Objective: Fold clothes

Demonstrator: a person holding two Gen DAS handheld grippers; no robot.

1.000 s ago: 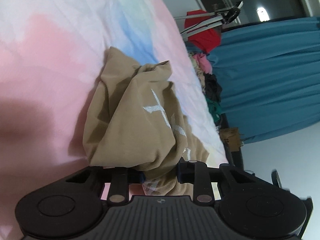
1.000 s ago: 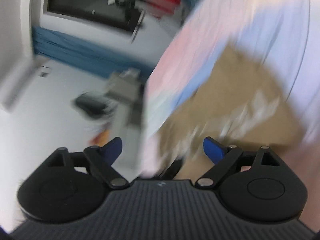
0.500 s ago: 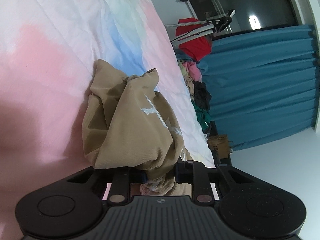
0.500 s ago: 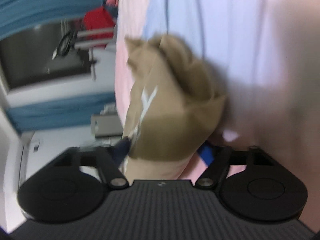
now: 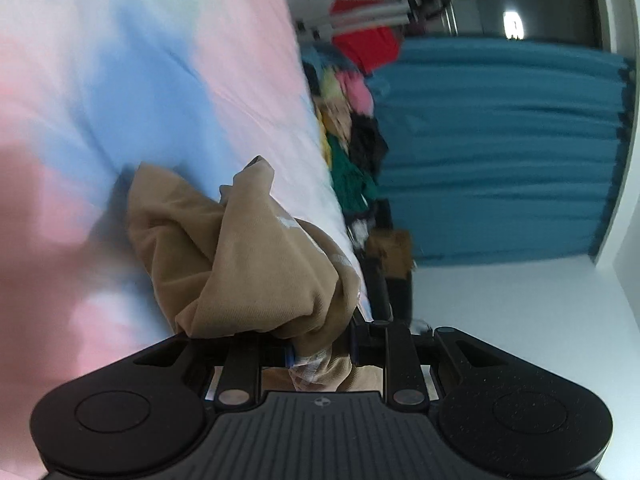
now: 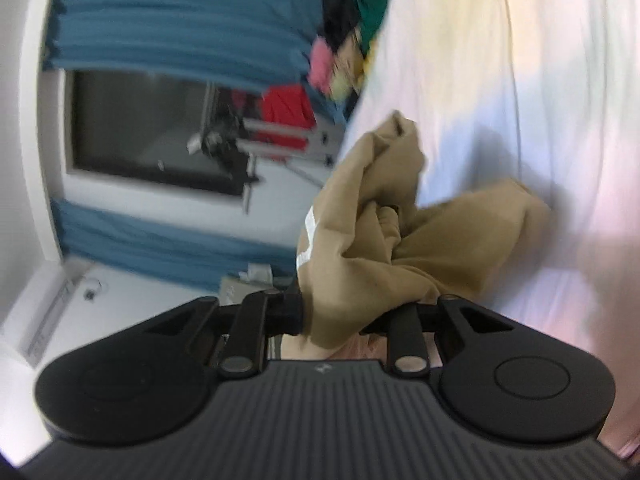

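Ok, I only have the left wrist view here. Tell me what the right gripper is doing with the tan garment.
Observer: The right gripper has a bunch of the tan garment between its jaws, which are closing on it.
Operator: Describe how the cloth hangs beyond it.
Observer: It is crumpled, not spread; one lobe points up toward the curtain, another trails onto the pastel sheet.
Operator: Check for any print on that side.
Observer: White print shows along the garment's left edge in the right wrist view, too blurred to read.
Operator: Confirm my side.
Observer: The left gripper is shut on the same garment.
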